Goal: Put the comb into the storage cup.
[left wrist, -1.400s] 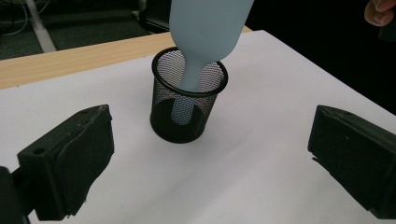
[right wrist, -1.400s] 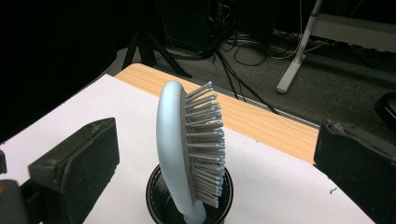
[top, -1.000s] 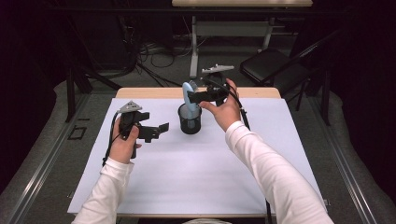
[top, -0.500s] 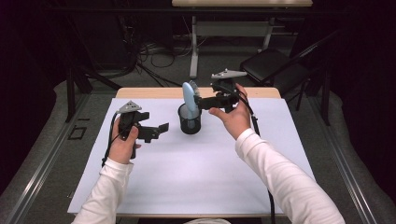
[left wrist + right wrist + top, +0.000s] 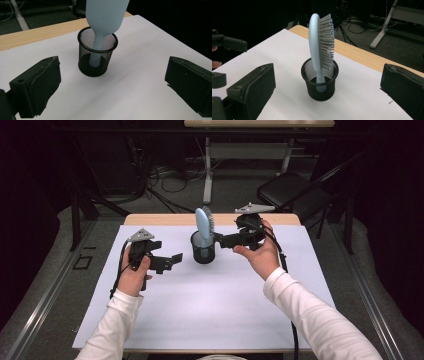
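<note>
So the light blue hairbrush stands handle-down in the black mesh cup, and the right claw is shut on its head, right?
Not quite. The hairbrush does stand handle-down in the black mesh cup, but the right claw is open and apart from it. The right gripper view shows its jaws spread wide on either side, with the brush standing free.

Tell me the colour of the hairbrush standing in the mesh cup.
Pale blue hairbrush, with lighter greyish bristles; clearest in the right gripper view.
</note>
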